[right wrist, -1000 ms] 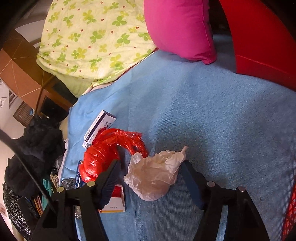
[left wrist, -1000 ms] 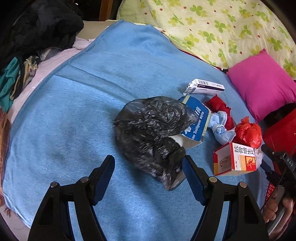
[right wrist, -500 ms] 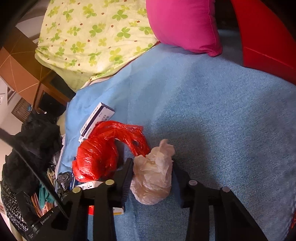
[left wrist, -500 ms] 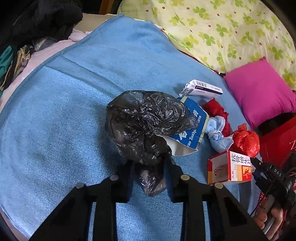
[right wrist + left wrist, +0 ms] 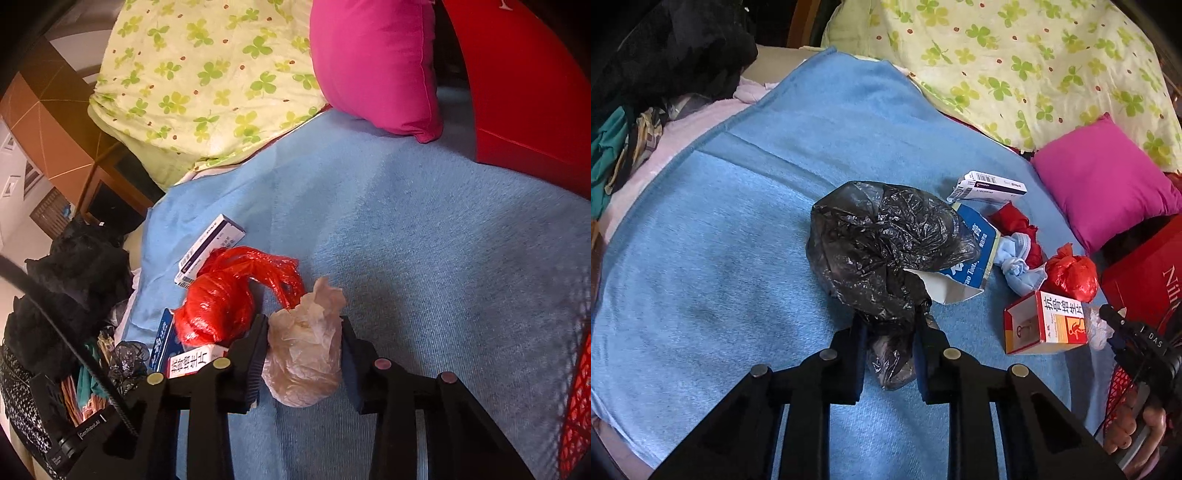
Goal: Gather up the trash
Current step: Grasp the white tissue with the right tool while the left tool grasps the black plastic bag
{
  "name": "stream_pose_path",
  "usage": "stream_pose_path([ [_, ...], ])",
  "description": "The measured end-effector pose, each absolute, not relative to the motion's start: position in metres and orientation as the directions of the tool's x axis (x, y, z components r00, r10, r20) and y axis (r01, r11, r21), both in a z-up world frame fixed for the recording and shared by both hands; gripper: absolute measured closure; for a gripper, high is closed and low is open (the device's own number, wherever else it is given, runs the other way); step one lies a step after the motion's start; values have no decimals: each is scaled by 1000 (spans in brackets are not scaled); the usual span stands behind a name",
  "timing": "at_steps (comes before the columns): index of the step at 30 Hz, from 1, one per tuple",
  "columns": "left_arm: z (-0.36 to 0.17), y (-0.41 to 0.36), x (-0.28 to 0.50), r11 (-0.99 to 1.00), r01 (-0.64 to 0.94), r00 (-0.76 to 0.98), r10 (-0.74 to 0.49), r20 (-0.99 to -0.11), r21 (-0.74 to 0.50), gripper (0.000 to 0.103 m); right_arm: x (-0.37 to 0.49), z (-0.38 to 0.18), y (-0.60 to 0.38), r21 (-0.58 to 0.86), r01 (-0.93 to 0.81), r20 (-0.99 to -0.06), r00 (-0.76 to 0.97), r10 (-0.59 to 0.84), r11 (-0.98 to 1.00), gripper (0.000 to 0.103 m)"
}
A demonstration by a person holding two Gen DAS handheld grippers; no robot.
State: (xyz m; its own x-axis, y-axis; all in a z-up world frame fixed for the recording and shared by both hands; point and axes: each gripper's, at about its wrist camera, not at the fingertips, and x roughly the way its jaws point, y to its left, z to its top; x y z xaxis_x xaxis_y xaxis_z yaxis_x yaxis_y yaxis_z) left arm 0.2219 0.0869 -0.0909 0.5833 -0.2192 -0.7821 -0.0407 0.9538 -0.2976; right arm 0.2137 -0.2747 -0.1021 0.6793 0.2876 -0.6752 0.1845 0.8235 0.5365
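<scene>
A crumpled black plastic bag [image 5: 886,236] lies on the blue blanket [image 5: 720,258]. My left gripper [image 5: 890,321] is closing on the bag's near tail, and both pads press it. In the right wrist view my right gripper [image 5: 303,325] is shut on a crumpled pale plastic bag [image 5: 303,354], held just above the blanket. Beside it lie a knotted red plastic bag [image 5: 218,306], a white and purple carton [image 5: 208,251] and a red and yellow medicine box [image 5: 1045,321]. A torn blue toothpaste box [image 5: 975,254] sits partly under the black bag.
A pink cushion [image 5: 1104,184] and a clover-print quilt [image 5: 1034,62] lie beyond the trash. A red bag [image 5: 524,92] stands at the right, with a red mesh basket [image 5: 576,398] at the edge. Dark clothes [image 5: 665,55] are piled at the left. A hand [image 5: 1137,435] holds the other gripper.
Both grippers went from wide open to shut, the left on the black bag's tail, the right on the pale bag. The pale bag now sits squeezed and slightly raised.
</scene>
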Motion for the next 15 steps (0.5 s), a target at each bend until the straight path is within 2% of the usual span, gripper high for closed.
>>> stream_pose_path([
  [15, -77, 82, 202, 977, -3, 626, -165, -763, -214, 80, 192, -87, -264, 467, 129, -669, 699, 254, 875, 64],
])
